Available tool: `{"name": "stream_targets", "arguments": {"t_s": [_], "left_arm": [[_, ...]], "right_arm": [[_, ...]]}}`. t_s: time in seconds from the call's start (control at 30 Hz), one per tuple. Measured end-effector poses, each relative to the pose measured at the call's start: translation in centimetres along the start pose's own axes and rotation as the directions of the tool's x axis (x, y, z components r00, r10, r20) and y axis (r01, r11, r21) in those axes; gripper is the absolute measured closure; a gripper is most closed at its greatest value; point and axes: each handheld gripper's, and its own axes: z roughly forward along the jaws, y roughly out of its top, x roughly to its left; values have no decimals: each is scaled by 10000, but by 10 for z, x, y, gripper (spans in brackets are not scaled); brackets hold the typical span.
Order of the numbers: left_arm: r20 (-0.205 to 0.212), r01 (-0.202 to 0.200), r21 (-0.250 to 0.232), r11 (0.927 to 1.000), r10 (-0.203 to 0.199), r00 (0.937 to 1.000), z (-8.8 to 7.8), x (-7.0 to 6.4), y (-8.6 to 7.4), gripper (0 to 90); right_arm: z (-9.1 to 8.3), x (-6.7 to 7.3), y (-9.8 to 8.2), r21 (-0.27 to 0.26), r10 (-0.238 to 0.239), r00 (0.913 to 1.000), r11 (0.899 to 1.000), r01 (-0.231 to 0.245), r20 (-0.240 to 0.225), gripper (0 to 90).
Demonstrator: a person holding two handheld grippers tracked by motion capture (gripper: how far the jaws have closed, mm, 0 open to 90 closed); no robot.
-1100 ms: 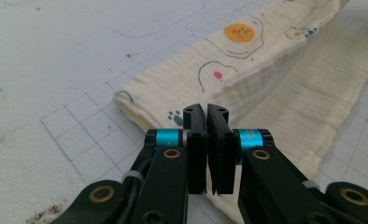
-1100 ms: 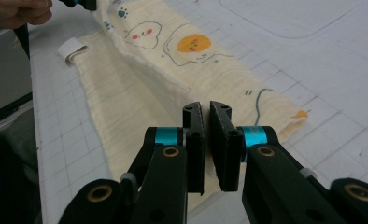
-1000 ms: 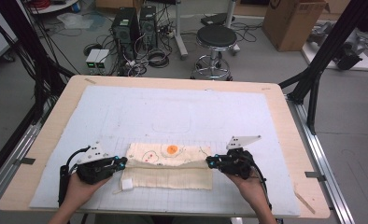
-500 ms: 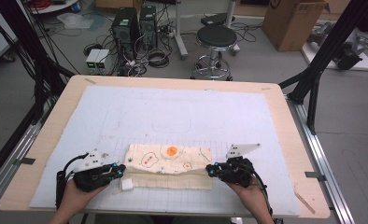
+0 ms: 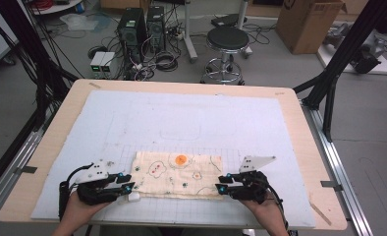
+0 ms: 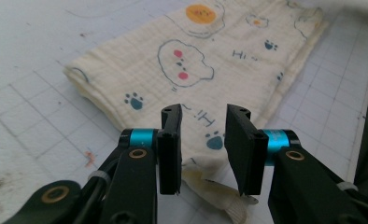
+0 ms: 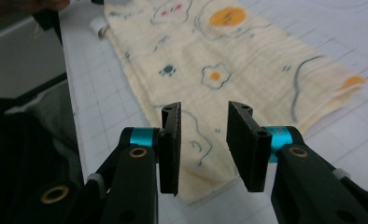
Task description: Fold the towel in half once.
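The folded cream cloth (image 5: 178, 175) with its cartoon prints lies flat on the gridded mat (image 5: 181, 123) near the front edge of the tabletop (image 5: 299, 128). The left claw (image 5: 127, 187) sits at its left end and the right claw (image 5: 221, 189) at its right end. Both have just been opening, their jaws now partly apart and gripping nothing, the cloth lying beneath and beyond them.

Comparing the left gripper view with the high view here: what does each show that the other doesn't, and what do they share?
Left gripper view alone: the print up close, blue paw prints, "Hi" lettering and a cloud face with pink dots, plus a pale tag at the near edge below the tool.

High view alone: the whole table, the right tool at the cloth's other end, and a stool, computers and a box on the floor.

Both: the folded cloth on the grid mat, its orange spot, and the left tool, whose jaws have just been opening and stand apart.
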Motion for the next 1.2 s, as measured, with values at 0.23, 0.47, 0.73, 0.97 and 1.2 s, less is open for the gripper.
{"name": "stream_targets", "arguments": {"t_s": [0.23,0.47,0.73,0.97,1.2], "left_arm": [[73,-15,592,9982,11,10000,6,2,-4,678],[1,-212,632,9978,213,9998,6,1,-5,848],[1,-154,242,9996,154,9999,1,0,-3,876],[72,-43,-76,10000,43,10000,-4,-2,-3,879],[143,-112,104,9999,110,9998,-5,-6,-7,880]], "right_arm": [[11,2,-6,807,-209,9998,9965,214,-80,631],[12,1,-8,1015,-95,9999,9948,106,-114,840],[2,4,-4,515,-154,9998,9985,159,-98,856],[-8,10,-2,16,-197,9998,9998,197,-103,857],[-7,15,-8,312,-189,9996,9993,195,-213,857]]}}
